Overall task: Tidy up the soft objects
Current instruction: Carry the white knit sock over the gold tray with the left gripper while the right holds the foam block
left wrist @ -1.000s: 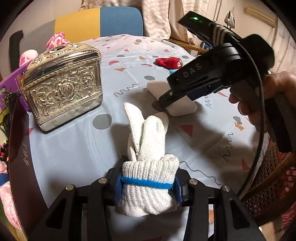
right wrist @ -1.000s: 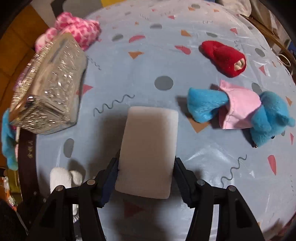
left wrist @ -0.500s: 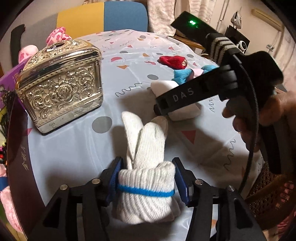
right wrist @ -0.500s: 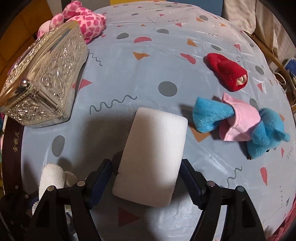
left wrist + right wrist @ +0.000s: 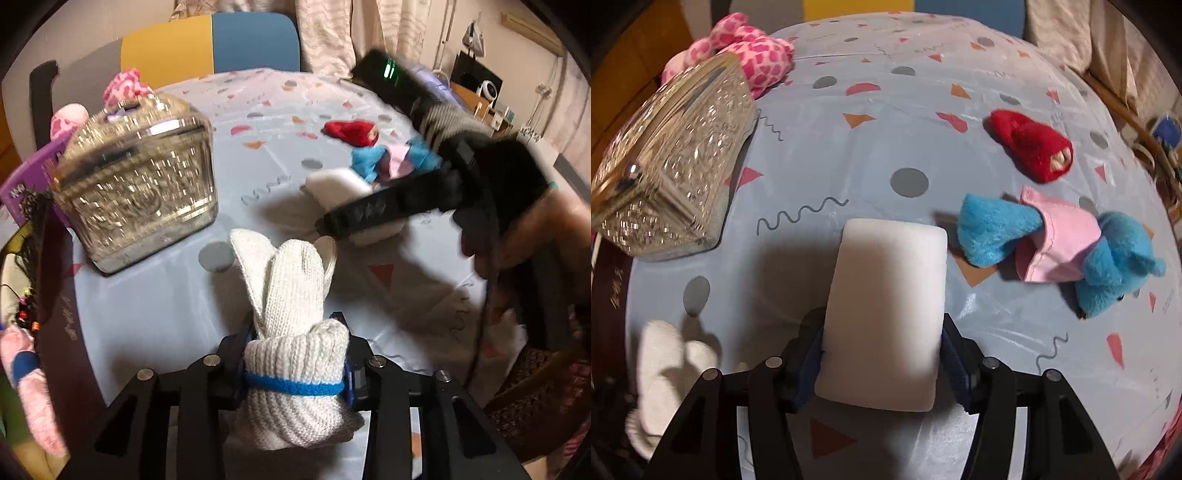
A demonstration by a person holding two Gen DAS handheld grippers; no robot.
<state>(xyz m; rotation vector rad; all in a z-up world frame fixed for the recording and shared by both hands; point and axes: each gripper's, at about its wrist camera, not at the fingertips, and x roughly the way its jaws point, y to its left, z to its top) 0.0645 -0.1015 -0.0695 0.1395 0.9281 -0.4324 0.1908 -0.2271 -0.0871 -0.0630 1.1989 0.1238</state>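
My left gripper [image 5: 295, 373] is shut on a rolled white knit glove [image 5: 291, 332] with a blue cuff band, held over the near table edge. My right gripper [image 5: 882, 354] is shut on a white foam sponge [image 5: 886, 306], held just above the tablecloth. The sponge [image 5: 340, 188] and the right gripper's body [image 5: 424, 192] show in the left wrist view. The glove [image 5: 665, 369] shows at lower left in the right wrist view. A red plush toy [image 5: 1034, 151] and a blue plush with pink cloth [image 5: 1056, 243] lie to the right.
An ornate silver box [image 5: 136, 181] stands at the table's left, also in the right wrist view [image 5: 672, 173]. A pink spotted plush [image 5: 753, 59] lies behind it. The round table has a light blue patterned cloth [image 5: 886, 110]. A chair [image 5: 210, 44] stands behind.
The right gripper opened a little half a second ago and has shut on the sponge again. Both grippers have drawn back and risen slightly. The left keeps hold of the glove.
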